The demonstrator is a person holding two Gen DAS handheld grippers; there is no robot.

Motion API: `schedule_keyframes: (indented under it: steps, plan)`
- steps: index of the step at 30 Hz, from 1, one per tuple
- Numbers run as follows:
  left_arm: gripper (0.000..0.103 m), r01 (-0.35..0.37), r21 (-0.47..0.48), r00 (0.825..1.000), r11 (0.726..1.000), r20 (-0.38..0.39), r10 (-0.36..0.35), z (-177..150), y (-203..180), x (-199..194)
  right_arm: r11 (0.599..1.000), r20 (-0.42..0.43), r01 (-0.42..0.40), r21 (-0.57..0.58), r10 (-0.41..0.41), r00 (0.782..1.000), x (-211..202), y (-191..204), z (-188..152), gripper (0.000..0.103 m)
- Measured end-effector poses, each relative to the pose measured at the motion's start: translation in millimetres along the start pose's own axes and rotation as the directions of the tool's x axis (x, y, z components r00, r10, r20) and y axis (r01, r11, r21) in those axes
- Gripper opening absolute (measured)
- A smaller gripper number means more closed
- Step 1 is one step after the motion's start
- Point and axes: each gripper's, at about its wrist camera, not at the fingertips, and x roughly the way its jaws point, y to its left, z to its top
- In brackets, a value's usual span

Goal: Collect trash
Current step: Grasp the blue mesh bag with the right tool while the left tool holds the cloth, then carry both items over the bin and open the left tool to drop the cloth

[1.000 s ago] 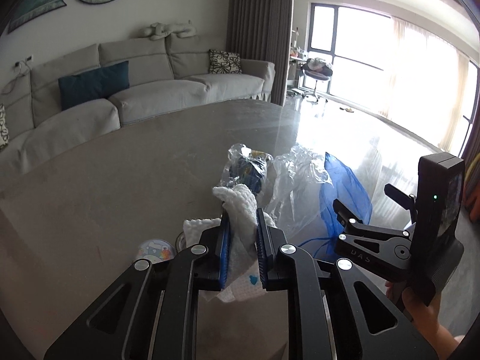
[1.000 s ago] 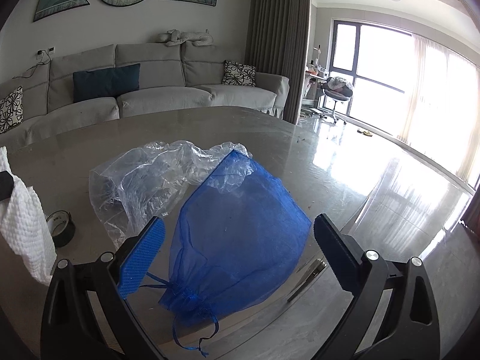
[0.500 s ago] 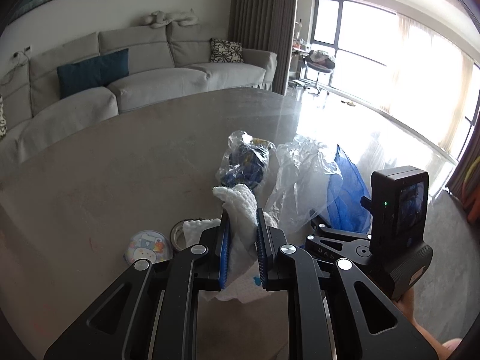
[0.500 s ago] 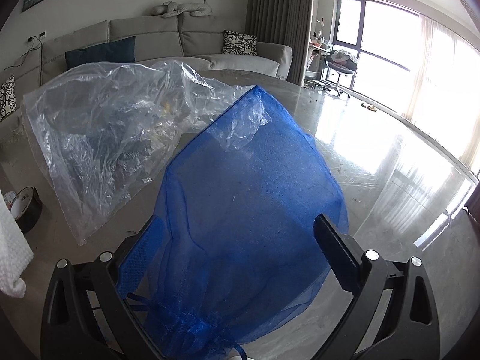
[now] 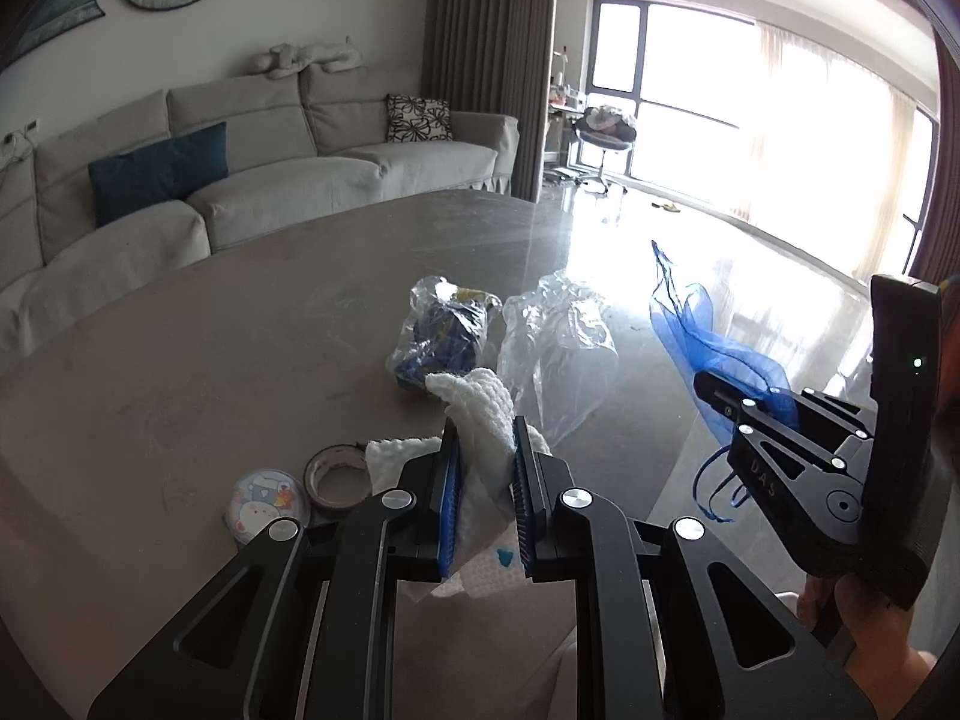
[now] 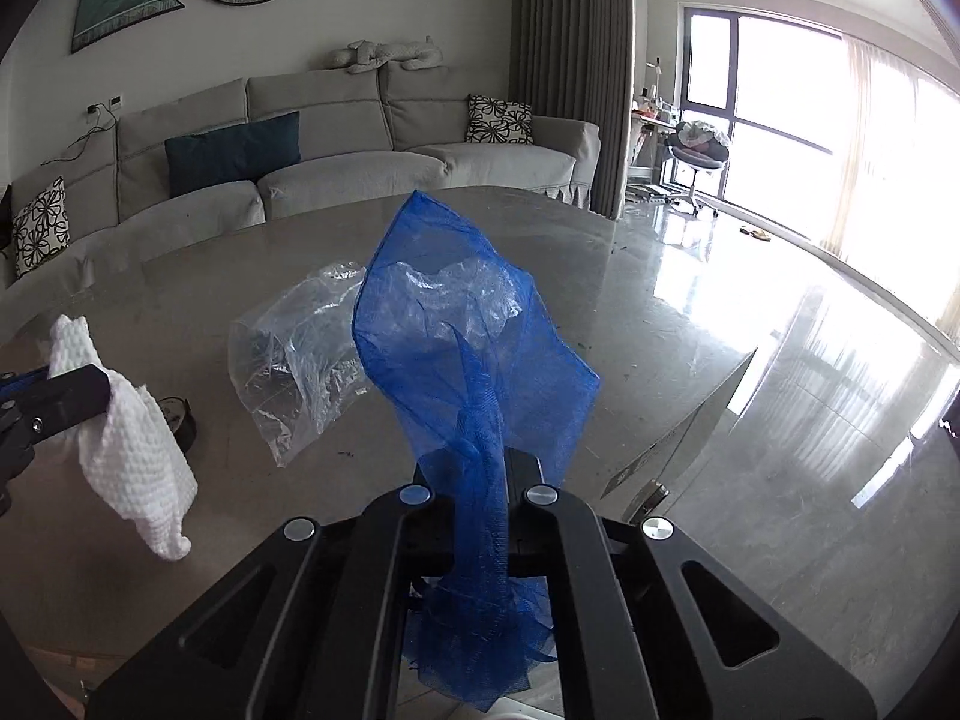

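The left hand-held gripper [image 5: 485, 450] points forward and slightly downward, its jaws clamped on a white cloth [image 5: 480, 414]. The right hand-held gripper [image 6: 480, 480], carried in a hand [image 5: 864, 630] at its grip, has its jaws pinched on a blue mesh bag [image 6: 468, 360].

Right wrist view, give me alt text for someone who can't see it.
The right gripper, jaws shut, pinches a sheer blue mesh drawstring bag that stands up above a grey stone table. A crumpled clear plastic bag lies behind it; at left, the left gripper holds a white textured cloth.
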Motion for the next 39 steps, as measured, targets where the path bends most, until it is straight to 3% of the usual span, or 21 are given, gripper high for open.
schedule_keyframes:
  steps: [4, 9, 16, 22, 27, 33, 39]
  plan:
    - [0.015, 0.031, 0.035, 0.999, 0.999, 0.01, -0.031, -4.8, -16.4, -9.5, 1.0, 0.08, 0.017, -0.011, -0.016, 0.997, -60.2, -5.1, 12.4, 0.004]
    - [0.015, 0.136, 0.077, 0.991, 0.988, -0.006, -0.135, -17.0, -42.7, -22.5, 0.999, 0.165, 0.041, 0.01, -0.042, 0.985, -130.9, -24.1, 17.8, 0.004]
    - [0.015, 0.266, 0.213, 0.964, 0.94, -0.043, -0.262, -50.6, -100.8, -43.0, 0.994, 0.173, 0.1, 0.045, -0.107, 0.979, -188.0, -39.1, -9.5, 0.005]
    - [0.016, 0.389, 0.259, 0.921, 0.884, -0.122, -0.369, -79.7, -137.0, -48.5, 0.983, 0.1, 0.163, 0.089, -0.172, 0.98, -195.6, -46.7, -55.0, 0.005]
    - [0.015, 0.441, 0.282, 0.897, 0.852, -0.179, -0.405, -103.0, -155.9, -46.3, 0.972, 0.041, 0.193, 0.133, -0.2, 0.979, -190.3, -57.1, -85.4, 0.005]
    - [0.016, 0.458, 0.308, 0.881, 0.834, -0.282, -0.379, -140.9, -177.9, -23.3, 0.962, -0.033, 0.217, 0.166, -0.214, 0.976, -174.4, -68.4, -123.8, 0.005]
    - [0.016, 0.454, 0.354, 0.878, 0.817, -0.332, -0.345, -168.7, -192.4, -7.7, 0.959, -0.087, 0.212, 0.187, -0.199, 0.976, -154.4, -74.5, -146.0, 0.005]
